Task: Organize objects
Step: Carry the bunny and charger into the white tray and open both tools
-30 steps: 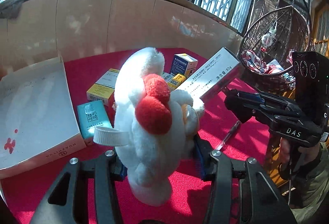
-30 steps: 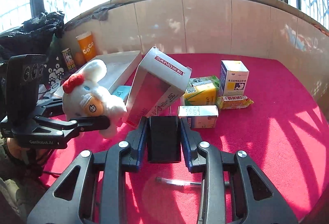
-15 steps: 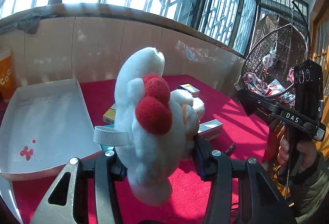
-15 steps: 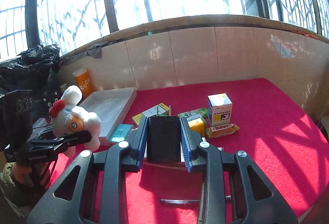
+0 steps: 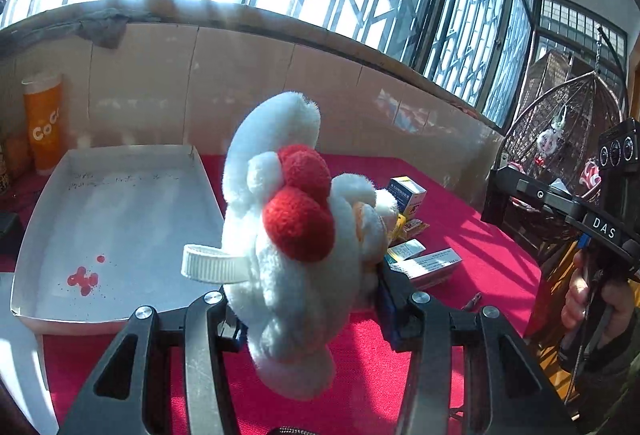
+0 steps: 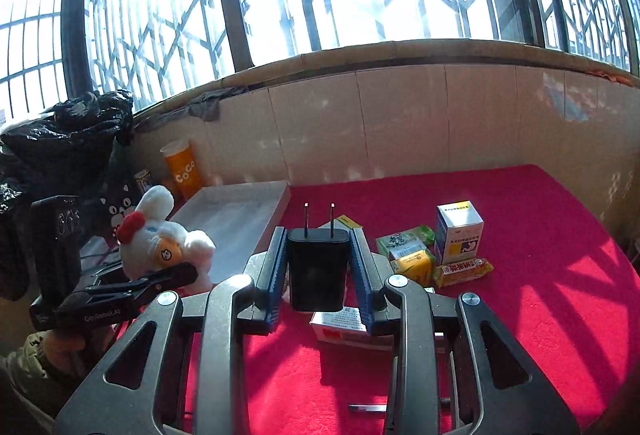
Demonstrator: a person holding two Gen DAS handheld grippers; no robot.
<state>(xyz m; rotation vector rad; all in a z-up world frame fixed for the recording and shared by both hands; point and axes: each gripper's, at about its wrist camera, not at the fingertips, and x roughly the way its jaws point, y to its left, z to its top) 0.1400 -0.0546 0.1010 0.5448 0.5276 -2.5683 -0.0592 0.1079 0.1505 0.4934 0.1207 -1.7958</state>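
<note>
Plush toy (image 5: 296, 259): pinched at the body between the pads of the left gripper (image 5: 310, 311), head upright, long axis roughly square to the fingers, carried above the red cloth (image 5: 460, 235). Hanging loop projecting to the left of the jaws, toward the white tray (image 5: 120, 219).

Charger plug (image 6: 318, 271): clamped between the blue pads of the right gripper (image 6: 318, 247), prongs pointing forward along the fingers, likewise off the cloth.

Key relation: tray ahead and to the left of the plush in the left wrist view, open side up, near wall just beyond the left finger. Judged nearer to the left hand than to the right; in the right wrist view, tray set ahead and left of the plug, with the plush between the two.

Probable step: transport of both items to the tray. Lead with the left hand. Carry the plush over the near wall before lowering. Keep the plug's path clear of the medicine boxes (image 6: 458, 235) on the right. Expect the soft body to sag on release.
</note>
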